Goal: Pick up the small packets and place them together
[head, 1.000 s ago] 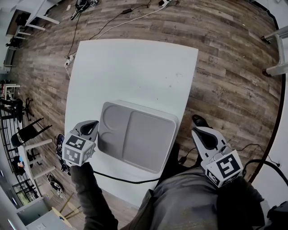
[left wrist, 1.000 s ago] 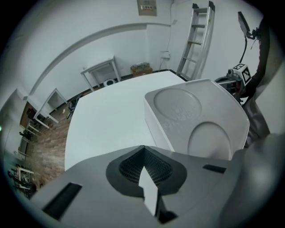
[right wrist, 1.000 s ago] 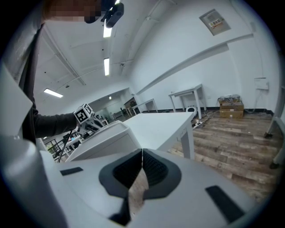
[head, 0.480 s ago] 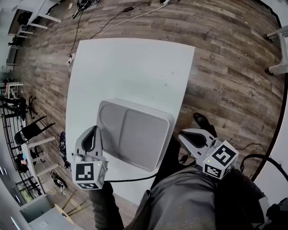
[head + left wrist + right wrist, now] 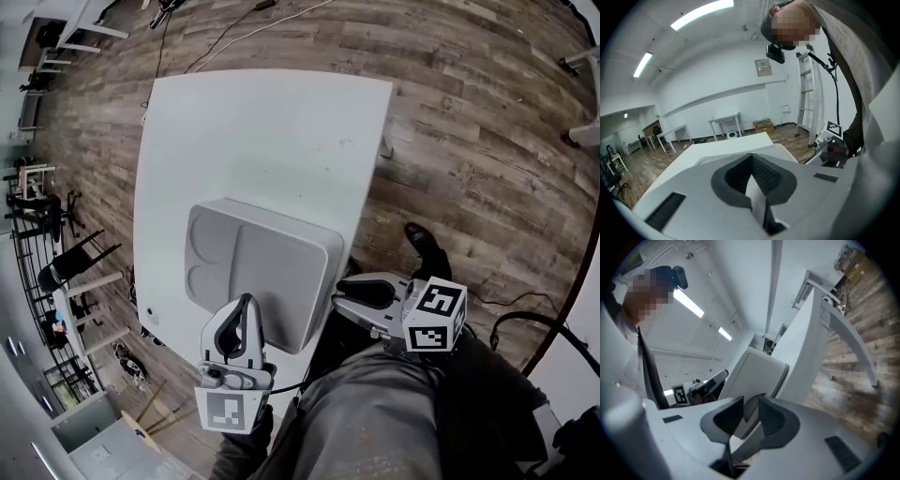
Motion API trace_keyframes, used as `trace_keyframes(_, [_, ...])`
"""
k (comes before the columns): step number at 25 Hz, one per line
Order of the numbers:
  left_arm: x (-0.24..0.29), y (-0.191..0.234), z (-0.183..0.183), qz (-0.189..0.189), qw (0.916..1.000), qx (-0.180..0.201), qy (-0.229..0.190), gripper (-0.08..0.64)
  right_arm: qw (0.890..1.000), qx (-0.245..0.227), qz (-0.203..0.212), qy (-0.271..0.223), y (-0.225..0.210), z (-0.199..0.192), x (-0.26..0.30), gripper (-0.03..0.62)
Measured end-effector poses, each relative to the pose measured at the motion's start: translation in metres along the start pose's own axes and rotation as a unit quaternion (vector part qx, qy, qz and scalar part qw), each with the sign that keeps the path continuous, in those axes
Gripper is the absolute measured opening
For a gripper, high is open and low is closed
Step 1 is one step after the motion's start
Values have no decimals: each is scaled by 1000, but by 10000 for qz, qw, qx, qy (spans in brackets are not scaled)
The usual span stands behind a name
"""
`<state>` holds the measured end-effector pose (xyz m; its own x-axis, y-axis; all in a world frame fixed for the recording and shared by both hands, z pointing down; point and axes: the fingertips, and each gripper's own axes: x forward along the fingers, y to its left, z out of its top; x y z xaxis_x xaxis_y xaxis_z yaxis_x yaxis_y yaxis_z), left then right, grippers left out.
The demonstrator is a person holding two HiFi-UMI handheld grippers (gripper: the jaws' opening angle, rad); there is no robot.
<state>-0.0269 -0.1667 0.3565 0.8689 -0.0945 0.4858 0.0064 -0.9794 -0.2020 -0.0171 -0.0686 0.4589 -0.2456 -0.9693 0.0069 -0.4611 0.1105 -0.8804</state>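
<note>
Near end of surface [image 5: 253, 131]: grey tray [image 5: 267, 267]. Left hand-held gripper [image 5: 246, 303] over tray's near rim, clenched, empty. Right hand-held gripper [image 5: 343, 291] just right of tray, jaws slightly parted, just been opening, nothing between. Packets not made out in any view.

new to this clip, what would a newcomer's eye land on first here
A grey tray, bare in every compartment, sits at the near end of a white table, and no packets show anywhere. The left tool, jaws together, hangs over the tray's near edge. The right tool, beside the tray's near right corner, has just been opening its jaws with nothing between them.
</note>
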Motion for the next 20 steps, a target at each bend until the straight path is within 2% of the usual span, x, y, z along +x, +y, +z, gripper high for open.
trace_keyframes(4, [11, -4, 2, 3, 10000, -64, -41, -5, 9995, 220, 196, 103, -3, -7, 7, 86])
trace_keyframes(9, [8, -19, -22, -218, 9988, 62, 426, -5, 9987, 370, 291, 173, -6, -10, 12, 86])
trace_keyframes(16, [12, -30, -29, -377, 9977, 189, 529, -5, 9959, 751, 494, 76, -7, -10, 10, 86])
trace_keyframes(20, [12, -32, -29, -420, 9973, 259, 549, -5, 9955, 808, 486, 69, -5, -8, 11, 86])
